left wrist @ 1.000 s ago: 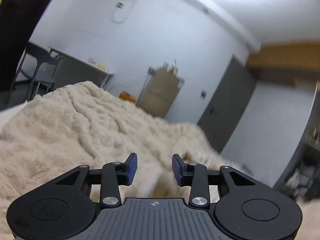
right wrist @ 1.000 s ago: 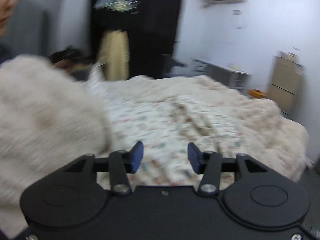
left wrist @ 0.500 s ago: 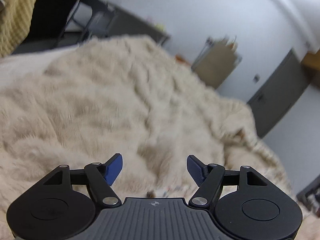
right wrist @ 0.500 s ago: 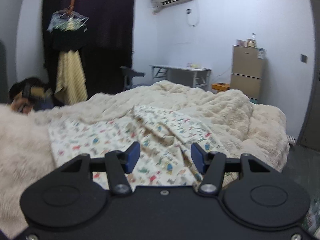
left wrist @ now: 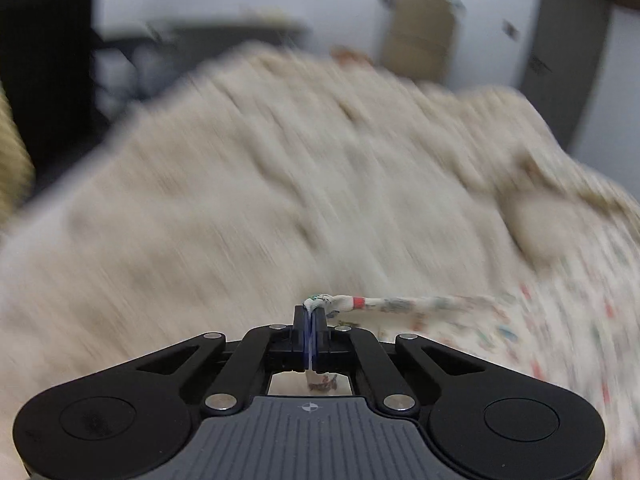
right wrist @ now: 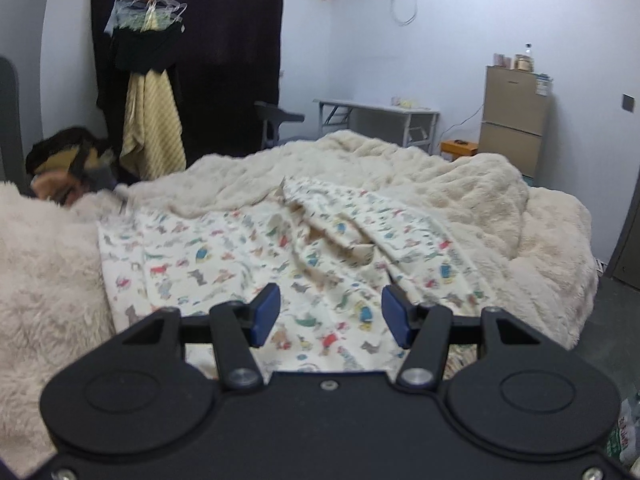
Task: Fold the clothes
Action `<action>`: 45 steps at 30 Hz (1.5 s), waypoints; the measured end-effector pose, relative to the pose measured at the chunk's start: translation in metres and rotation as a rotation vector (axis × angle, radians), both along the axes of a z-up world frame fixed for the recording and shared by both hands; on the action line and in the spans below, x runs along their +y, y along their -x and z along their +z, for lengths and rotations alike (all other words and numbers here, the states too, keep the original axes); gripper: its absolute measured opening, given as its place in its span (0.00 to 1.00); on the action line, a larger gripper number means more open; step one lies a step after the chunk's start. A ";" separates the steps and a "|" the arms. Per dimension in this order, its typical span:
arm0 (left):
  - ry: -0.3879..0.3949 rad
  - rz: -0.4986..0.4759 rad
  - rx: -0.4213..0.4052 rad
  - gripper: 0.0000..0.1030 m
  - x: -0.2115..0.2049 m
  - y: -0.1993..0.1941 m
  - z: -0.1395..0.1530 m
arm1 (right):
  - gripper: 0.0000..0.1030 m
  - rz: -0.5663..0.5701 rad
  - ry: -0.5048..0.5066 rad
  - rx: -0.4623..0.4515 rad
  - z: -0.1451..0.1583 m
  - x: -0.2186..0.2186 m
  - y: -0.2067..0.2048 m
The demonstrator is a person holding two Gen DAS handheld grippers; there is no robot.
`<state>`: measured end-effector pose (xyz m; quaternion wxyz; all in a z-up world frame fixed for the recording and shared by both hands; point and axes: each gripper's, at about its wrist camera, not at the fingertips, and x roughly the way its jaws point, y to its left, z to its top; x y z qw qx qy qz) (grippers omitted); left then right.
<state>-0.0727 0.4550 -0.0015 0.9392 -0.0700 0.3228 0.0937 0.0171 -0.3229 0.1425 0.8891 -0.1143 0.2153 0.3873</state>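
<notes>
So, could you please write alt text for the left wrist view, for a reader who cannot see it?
The left gripper is shut on the edge of a printed garment, which stretches off to the right. Behind it lies a fluffy cream blanket, heavily motion-blurred, with a pale wall beyond.

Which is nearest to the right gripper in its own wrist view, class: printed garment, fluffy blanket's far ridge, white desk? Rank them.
From the right gripper:
1. Printed garment, just beyond its fingertips.
2. Fluffy blanket's far ridge, behind the garment.
3. White desk, against the back wall.
</notes>
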 end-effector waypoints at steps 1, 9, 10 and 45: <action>-0.044 0.042 -0.025 0.00 -0.002 -0.006 0.014 | 0.53 0.004 0.007 0.004 -0.001 0.004 0.000; -0.114 0.060 0.070 0.23 -0.018 -0.025 -0.002 | 0.53 0.031 0.048 0.022 -0.013 0.023 0.000; -0.072 0.059 0.072 0.35 -0.014 -0.020 -0.006 | 0.53 0.028 0.048 0.022 -0.013 0.023 0.000; -0.607 -0.810 0.200 0.86 -0.370 -0.273 0.040 | 0.58 -0.453 -0.180 0.140 -0.030 -0.021 -0.108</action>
